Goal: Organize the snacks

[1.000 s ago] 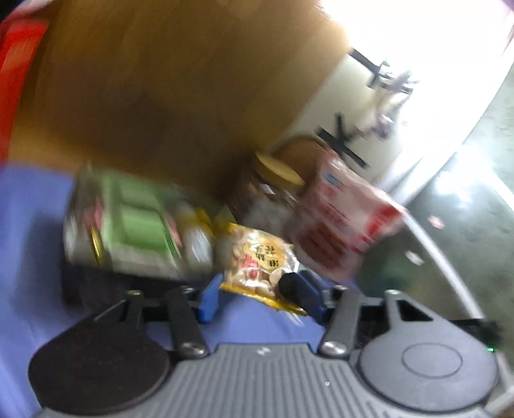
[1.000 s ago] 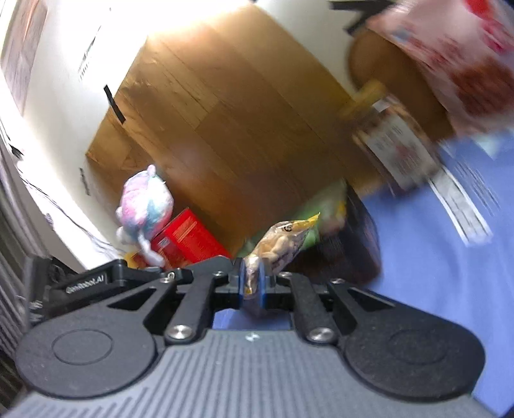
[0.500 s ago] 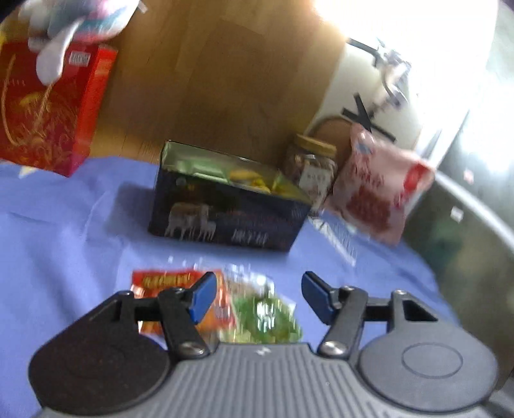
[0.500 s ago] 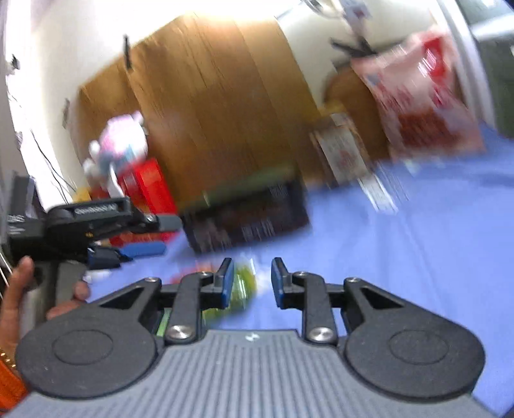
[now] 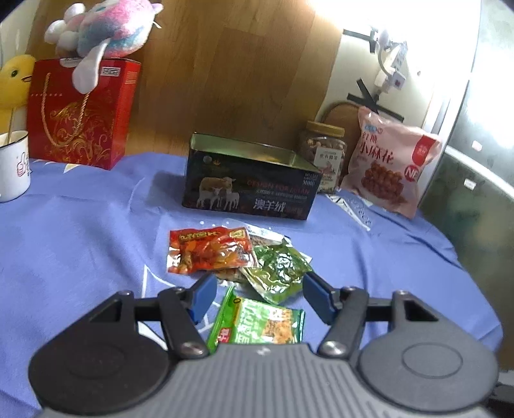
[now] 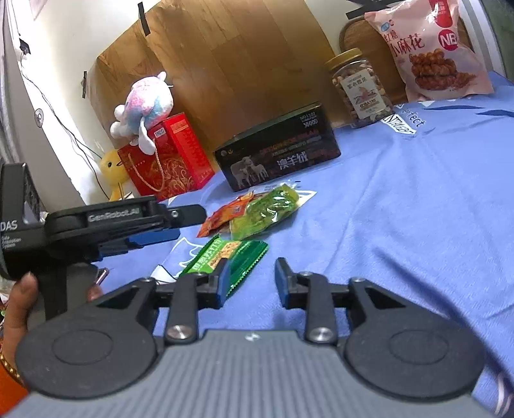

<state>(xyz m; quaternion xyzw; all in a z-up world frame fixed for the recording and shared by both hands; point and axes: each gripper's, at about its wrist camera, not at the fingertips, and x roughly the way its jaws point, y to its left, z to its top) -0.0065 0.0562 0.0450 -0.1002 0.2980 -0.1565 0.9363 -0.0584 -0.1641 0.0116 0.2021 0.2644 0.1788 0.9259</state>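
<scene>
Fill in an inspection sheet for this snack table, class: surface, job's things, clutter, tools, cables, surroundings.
Surface: blue cloth, creased.
Job's things: red packet, green packet and bright green packet lie loose before the open tin.
Clutter: jar, pink bag, red bag, plush, mug.
Tools: left tool open, empty; right tool open, empty.
Cables: wire on wall.
Surroundings: wood panel.
</scene>
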